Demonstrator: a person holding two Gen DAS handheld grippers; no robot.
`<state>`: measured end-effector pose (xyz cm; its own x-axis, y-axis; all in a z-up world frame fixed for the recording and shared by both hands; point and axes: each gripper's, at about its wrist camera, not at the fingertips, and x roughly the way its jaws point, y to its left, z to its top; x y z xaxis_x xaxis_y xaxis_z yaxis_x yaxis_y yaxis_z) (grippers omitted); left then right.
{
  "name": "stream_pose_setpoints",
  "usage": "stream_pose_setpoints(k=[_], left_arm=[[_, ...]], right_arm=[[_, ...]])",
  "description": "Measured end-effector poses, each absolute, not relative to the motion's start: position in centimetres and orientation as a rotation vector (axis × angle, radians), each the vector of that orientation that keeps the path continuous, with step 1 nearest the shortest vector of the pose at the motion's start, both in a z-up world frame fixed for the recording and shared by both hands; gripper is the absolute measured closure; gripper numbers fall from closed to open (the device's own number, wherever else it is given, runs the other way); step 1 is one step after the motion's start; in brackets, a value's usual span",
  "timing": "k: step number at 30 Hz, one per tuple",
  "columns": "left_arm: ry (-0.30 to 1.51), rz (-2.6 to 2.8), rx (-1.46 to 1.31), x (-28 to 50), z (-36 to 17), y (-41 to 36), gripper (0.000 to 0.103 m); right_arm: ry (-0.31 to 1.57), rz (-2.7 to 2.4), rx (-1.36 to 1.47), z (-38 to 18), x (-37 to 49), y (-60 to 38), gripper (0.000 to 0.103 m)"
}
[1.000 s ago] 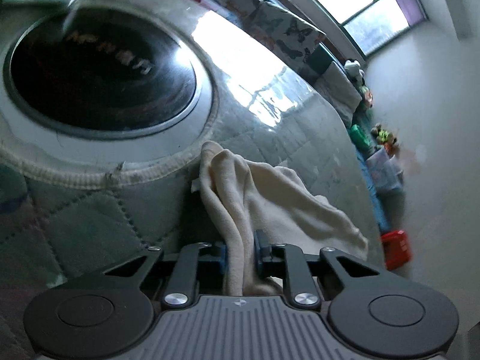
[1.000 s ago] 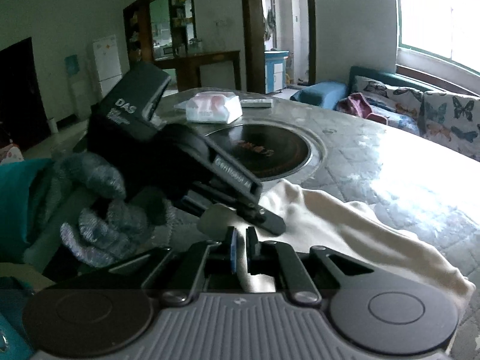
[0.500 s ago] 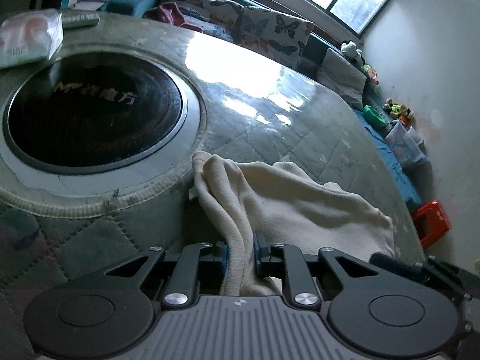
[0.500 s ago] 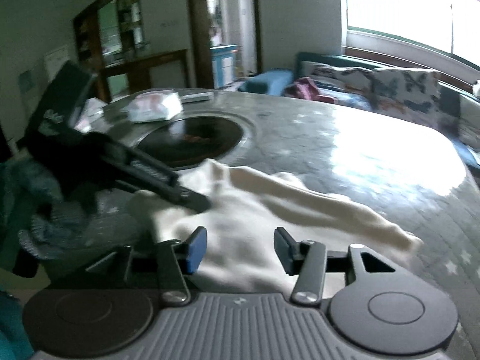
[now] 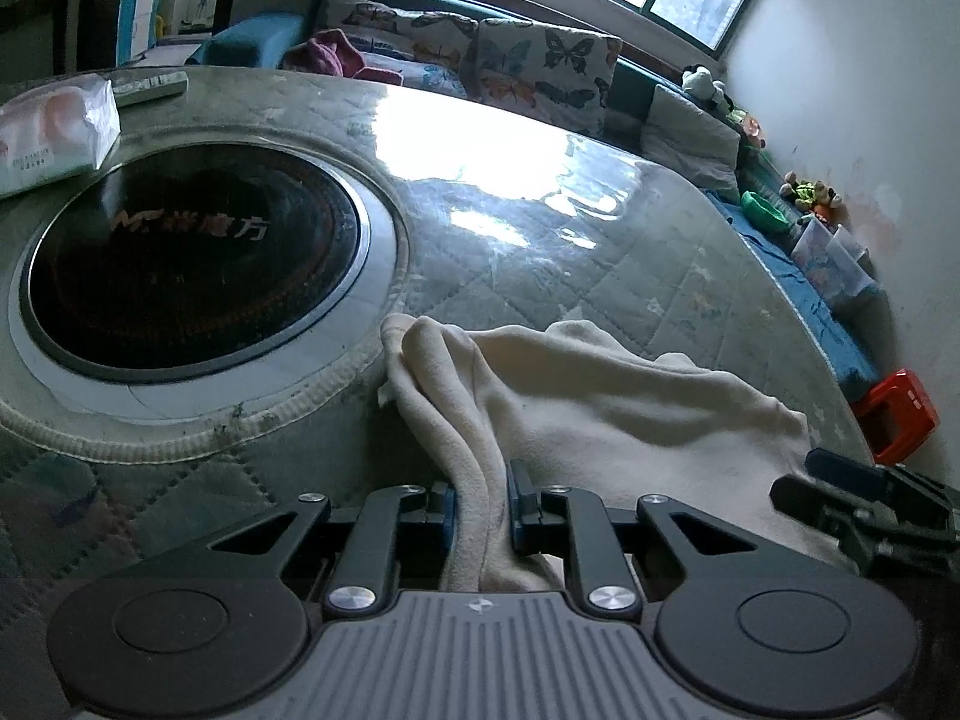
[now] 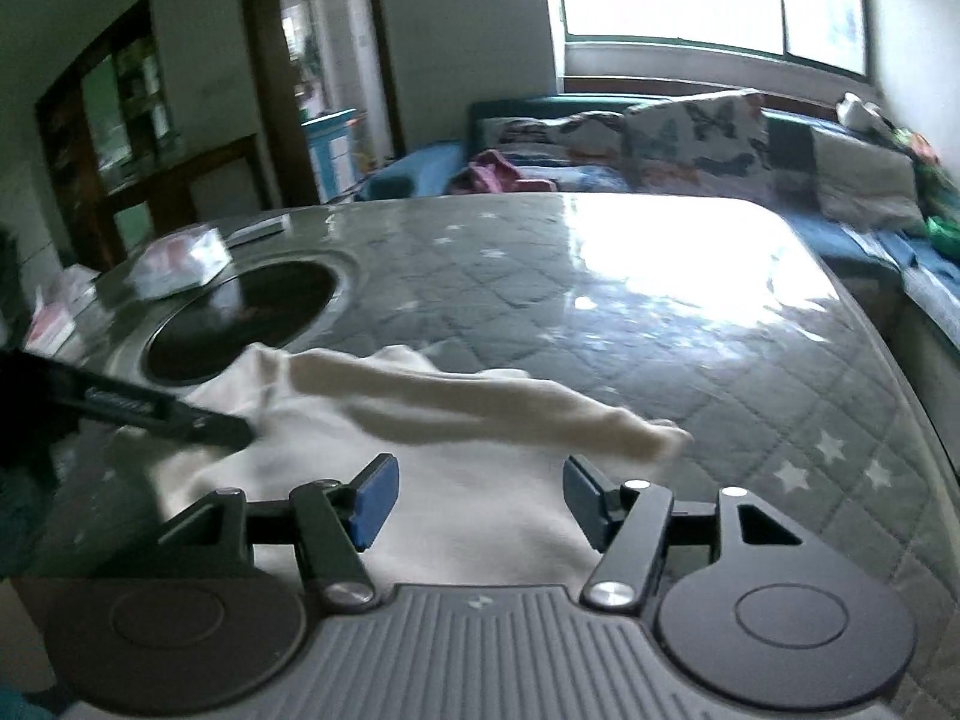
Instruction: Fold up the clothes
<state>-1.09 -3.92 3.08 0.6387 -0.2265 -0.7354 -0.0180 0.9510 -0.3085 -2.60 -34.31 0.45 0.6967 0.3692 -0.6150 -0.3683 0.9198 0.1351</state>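
Left claw (image 5: 482, 495) I have clamped tight on a bunched fold of the cream garment (image 5: 600, 396), which lies on the quilted tabletop (image 5: 540, 276); right claw (image 6: 477, 495) gapes wide above it, gripping nothing.

One cream garment (image 5: 606, 396) is lying on the one quilted surface (image 5: 540, 252), and one round black cooktop (image 5: 192, 264) is sitting set into that surface. One tissue pack (image 5: 51, 132) is resting at the cooktop's far edge, with one remote control (image 5: 150, 86) lying just behind it. Two grippers are showing: the left gripper (image 5: 480, 504) and the right gripper (image 6: 477, 498), each carrying two fingers (image 6: 375, 492) with blue pads. Two butterfly-print cushions (image 5: 540, 72) are leaning on the one sofa (image 5: 630, 81) beyond the surface, one plush panda (image 5: 699, 81) is sitting at its end, and one red plastic stool (image 5: 897, 414) is standing on the floor.
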Motion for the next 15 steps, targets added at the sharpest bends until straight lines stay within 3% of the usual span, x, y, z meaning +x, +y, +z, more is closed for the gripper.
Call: stream_pose_setpoints(k=[15], left_arm=[[0.868,-0.083,-0.209,-1.0,3.5,-5.4,0.085]], right_arm=[[0.713,0.319,0.132,-2.4,0.0,-38.7,0.043]])
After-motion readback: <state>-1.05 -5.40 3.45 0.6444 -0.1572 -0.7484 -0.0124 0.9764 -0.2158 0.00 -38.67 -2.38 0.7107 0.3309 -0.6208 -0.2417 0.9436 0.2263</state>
